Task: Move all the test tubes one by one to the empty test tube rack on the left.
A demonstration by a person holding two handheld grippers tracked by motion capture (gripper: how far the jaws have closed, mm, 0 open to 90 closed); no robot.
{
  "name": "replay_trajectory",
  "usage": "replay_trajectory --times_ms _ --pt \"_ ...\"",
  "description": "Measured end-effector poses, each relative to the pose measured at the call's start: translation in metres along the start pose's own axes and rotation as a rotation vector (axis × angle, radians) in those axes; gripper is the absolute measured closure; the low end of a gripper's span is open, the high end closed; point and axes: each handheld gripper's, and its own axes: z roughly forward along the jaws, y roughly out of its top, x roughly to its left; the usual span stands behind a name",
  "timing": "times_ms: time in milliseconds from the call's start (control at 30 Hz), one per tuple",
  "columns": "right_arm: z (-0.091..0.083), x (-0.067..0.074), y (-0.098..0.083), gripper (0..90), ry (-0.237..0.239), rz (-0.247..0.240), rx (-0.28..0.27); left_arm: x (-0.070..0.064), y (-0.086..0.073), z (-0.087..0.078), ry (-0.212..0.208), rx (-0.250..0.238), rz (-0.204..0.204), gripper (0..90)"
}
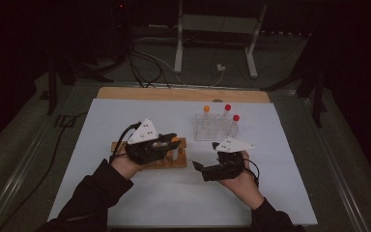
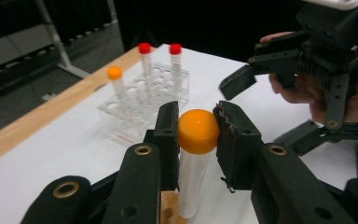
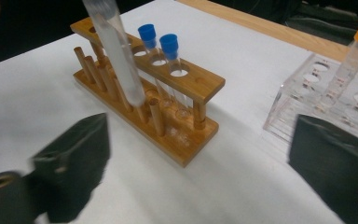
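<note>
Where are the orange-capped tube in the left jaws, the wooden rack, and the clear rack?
orange-capped tube (image 2: pixel 198 131): left gripper view, on its orange cap.
wooden rack (image 3: pixel 200 86): right gripper view, on the top board's near end.
clear rack (image 1: pixel 216 129): high view, on its front wall.

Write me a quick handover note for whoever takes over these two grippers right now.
Left gripper: shut on the orange-capped tube, held above the wooden rack.
Right gripper: open, empty, hovering near that rack.
Wooden rack holds two blue-capped tubes.
Clear rack holds one orange-capped and two red-capped tubes.
Likely next: seat the held tube in the clear rack, then probably the blue ones.
</note>
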Motion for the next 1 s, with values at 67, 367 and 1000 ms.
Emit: replay_trajectory --times_ms 67,367,1000 --pt "0.0 -0.002 0.0 0.0 0.015 0.004 -0.005 0.003 0.0 -0.006 0.019 -0.009 -0.002 72.0" --pt "-0.003 -0.002 -0.001 0.0 0.048 -0.017 -0.017 0.027 0.002 -0.032 0.099 -0.021 -0.017 72.0" --pt "-0.006 -0.001 -0.002 0.0 0.069 -0.041 -0.037 0.05 -0.036 -0.013 0.159 0.006 -0.072 72.0"
